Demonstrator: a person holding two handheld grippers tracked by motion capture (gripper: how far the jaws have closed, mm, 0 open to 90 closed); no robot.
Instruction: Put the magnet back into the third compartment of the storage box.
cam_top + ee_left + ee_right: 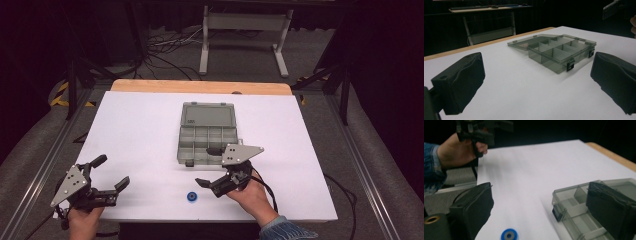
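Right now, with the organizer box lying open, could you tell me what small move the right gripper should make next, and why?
Probably swing the right gripper back and down over the blue ring. Its jaws stand open with nothing between them, the ring lies loose on the white table just short of them, and the open organizer box shows bare compartments ready to take it.

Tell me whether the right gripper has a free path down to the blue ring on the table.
Probably yes. The right gripper hangs open and empty just beside the blue ring, which lies alone on the bare white table. The grey compartment box sits on the far side, and the left gripper is well off.
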